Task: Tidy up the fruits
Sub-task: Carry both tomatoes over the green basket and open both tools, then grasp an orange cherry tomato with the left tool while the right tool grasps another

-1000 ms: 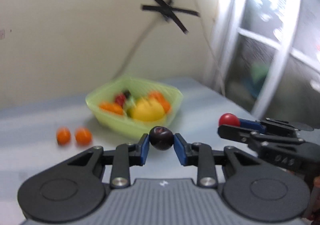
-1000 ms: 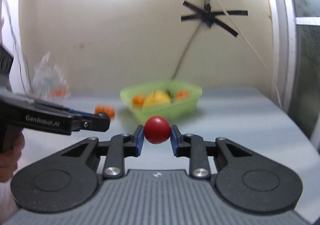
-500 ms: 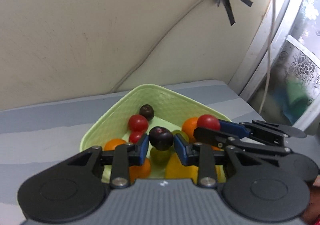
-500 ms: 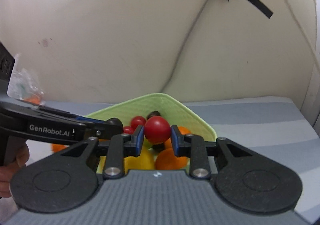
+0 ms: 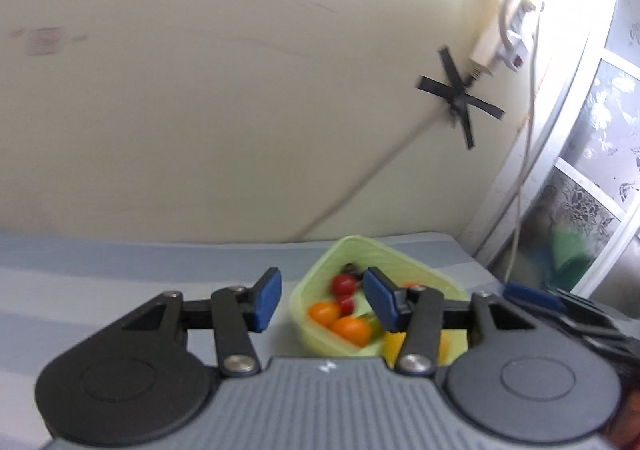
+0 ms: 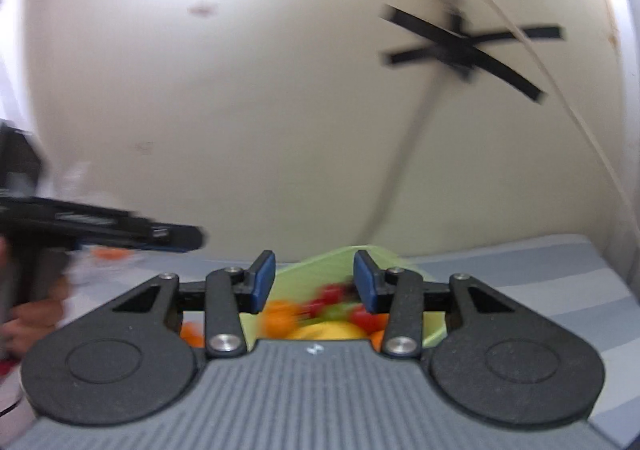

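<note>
- Several fruits (image 5: 344, 314), red, orange and yellow, are piled in the green basket (image 5: 416, 270) on the striped table (image 5: 120, 270).
- Left gripper (image 5: 320, 300): spread apart, nothing held.
- Right gripper (image 6: 314, 284): spread apart, nothing held, above the basket.

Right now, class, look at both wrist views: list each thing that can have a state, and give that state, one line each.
Left gripper: open, holding nothing.
Right gripper: open, holding nothing.
Green basket: upright on the table, holding red, orange, yellow and dark fruit.
Orange fruit: lying on the table outside the basket, blurred.
Cable: taped to the wall.
</note>
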